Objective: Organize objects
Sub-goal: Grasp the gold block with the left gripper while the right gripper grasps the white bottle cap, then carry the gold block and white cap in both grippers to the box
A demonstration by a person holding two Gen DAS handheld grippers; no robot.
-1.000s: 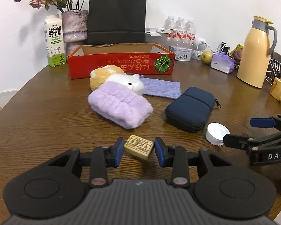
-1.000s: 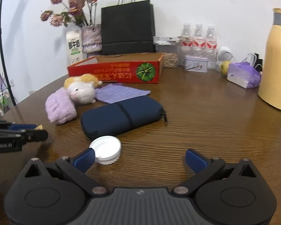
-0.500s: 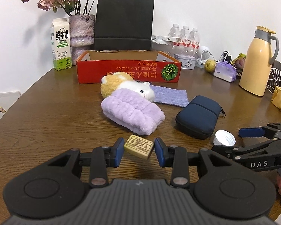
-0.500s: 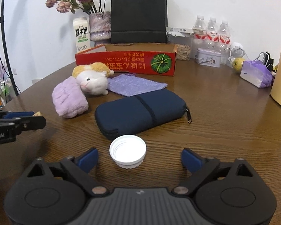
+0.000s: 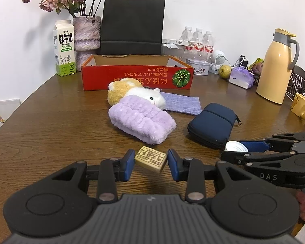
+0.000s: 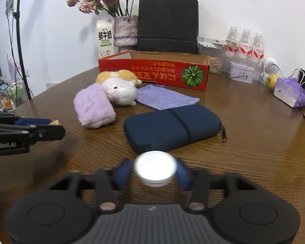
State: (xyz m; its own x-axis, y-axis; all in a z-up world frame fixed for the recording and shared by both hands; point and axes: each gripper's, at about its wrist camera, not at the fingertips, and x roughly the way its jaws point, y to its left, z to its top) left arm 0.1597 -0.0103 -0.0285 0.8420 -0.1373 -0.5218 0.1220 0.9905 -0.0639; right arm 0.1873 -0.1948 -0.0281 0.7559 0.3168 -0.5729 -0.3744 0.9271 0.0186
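While the small tan rectangular eraser (image 5: 150, 159) is clamped by the left gripper (image 5: 151, 164), the white round plastic cap (image 6: 155, 167), gripped by the right gripper (image 6: 155, 172), should be lifted level.

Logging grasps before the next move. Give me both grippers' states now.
Left gripper: shut on the tan eraser.
Right gripper: closed around the white bottle cap; the frame is blurred, so contact is uncertain.
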